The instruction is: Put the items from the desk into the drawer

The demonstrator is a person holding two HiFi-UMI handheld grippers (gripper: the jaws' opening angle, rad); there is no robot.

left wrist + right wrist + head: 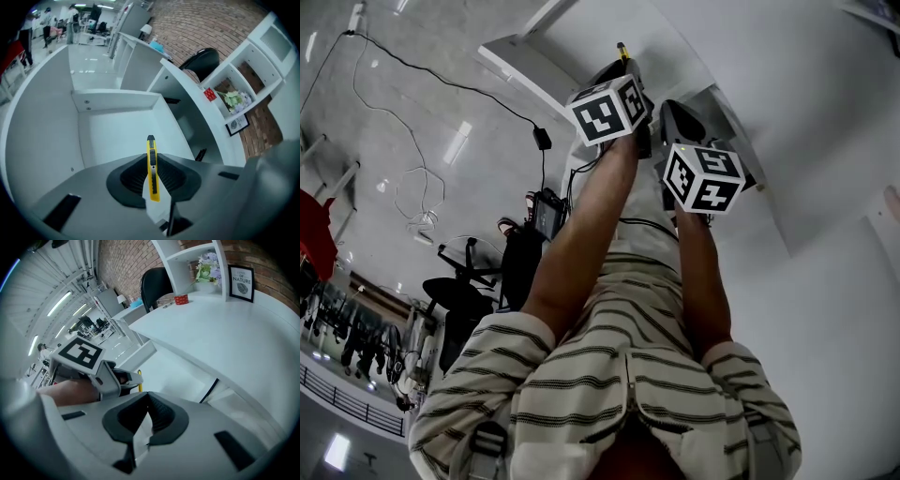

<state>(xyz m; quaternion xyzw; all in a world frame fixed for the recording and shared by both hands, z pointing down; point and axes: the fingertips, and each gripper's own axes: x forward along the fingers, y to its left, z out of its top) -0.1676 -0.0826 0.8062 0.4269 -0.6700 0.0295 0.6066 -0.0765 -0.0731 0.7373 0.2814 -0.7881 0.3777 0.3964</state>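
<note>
- The yellow utility knife (152,171) is clamped by the left gripper (150,158), its tip aimed into the open drawer (117,136), apparently ready for lowering.
- The right gripper (147,404), jaws together and empty, hangs by the desk (225,338) edge, out of the way.

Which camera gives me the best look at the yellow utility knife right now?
The left gripper view: the utility knife shows clearly, clamped in the left gripper over the open drawer. Head view shows only its tip past the marker cube; right gripper view shows just a yellow sliver.
</note>
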